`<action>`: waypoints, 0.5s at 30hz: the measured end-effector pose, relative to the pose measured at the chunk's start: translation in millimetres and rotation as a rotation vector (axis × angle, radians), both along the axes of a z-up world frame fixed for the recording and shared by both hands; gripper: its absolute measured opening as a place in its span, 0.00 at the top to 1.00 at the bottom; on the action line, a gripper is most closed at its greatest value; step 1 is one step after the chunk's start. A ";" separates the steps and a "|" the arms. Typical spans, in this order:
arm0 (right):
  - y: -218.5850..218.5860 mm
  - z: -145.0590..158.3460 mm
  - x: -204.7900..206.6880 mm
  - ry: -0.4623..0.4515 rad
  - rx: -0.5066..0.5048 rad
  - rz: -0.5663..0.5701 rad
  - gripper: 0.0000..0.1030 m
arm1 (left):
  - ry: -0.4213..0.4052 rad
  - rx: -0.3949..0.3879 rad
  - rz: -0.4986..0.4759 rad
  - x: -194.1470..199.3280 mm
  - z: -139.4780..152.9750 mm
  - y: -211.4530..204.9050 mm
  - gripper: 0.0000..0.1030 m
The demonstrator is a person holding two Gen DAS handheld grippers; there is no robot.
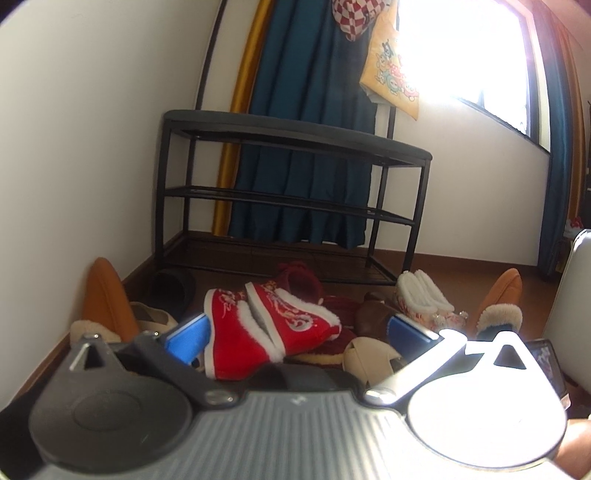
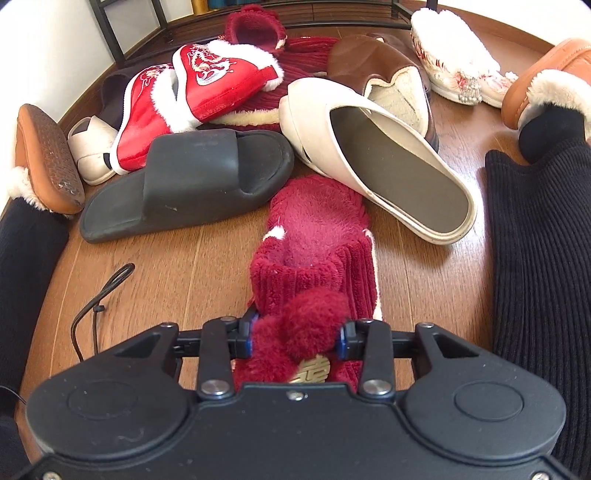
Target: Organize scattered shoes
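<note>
Several shoes lie scattered on the wood floor in front of a black shoe rack. My right gripper is shut on the pompom toe of a dark red fluffy slipper that lies on the floor. Its mate lies at the back of the pile. A pair of red embroidered boots, a black slide and a cream mule lie around it. My left gripper is open and empty, held above the pile facing the rack.
A brown slipper and white furry boots lie at the right. Orange fur-lined slippers are on the person's feet on both sides. A black cable lies on the floor. Blue curtains hang behind the rack.
</note>
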State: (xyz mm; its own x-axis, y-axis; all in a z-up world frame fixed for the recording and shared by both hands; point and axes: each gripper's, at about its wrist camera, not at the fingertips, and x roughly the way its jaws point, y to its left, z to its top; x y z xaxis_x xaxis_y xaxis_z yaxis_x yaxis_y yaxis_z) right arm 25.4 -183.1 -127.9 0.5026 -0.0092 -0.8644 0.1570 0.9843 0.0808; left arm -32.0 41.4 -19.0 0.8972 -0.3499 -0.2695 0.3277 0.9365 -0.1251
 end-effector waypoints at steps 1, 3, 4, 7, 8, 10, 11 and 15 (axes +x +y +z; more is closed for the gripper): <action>1.7 0.8 -0.4 -0.004 -0.013 0.005 0.49 | 0.000 0.001 -0.002 -0.1 0.0 -0.4 0.00; 10.0 5.3 -2.5 -0.030 -0.072 0.033 0.36 | 0.001 0.004 -0.006 -0.4 0.1 -1.3 0.00; 14.0 8.1 -3.4 -0.044 -0.097 0.045 0.20 | 0.002 0.006 -0.006 -0.2 0.1 -2.0 0.00; 26.0 23.2 -7.6 -0.106 -0.139 0.089 0.00 | 0.003 0.009 -0.008 1.0 0.5 -3.2 0.00; 29.1 29.1 -8.7 -0.120 -0.141 0.101 0.00 | 0.003 0.010 -0.009 1.3 0.7 -3.6 0.00; 28.7 40.1 -12.3 -0.145 -0.132 0.116 0.00 | 0.005 0.008 -0.010 1.9 1.1 -4.1 0.00; 28.9 45.0 -13.2 -0.153 -0.127 0.122 0.00 | 0.005 0.007 -0.010 1.9 1.2 -4.4 0.00; 28.3 60.4 -15.4 -0.185 -0.123 0.144 0.00 | -0.001 0.012 -0.018 1.4 3.0 -7.5 0.00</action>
State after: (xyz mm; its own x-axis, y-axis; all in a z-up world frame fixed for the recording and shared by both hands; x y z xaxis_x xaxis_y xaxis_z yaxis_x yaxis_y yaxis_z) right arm 10.0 -154.9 -67.5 0.6557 -0.0254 -0.7546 0.0083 0.9996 -0.0264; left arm -30.6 33.9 -16.0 0.8911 -0.3624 -0.2732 0.3441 0.9320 -0.1137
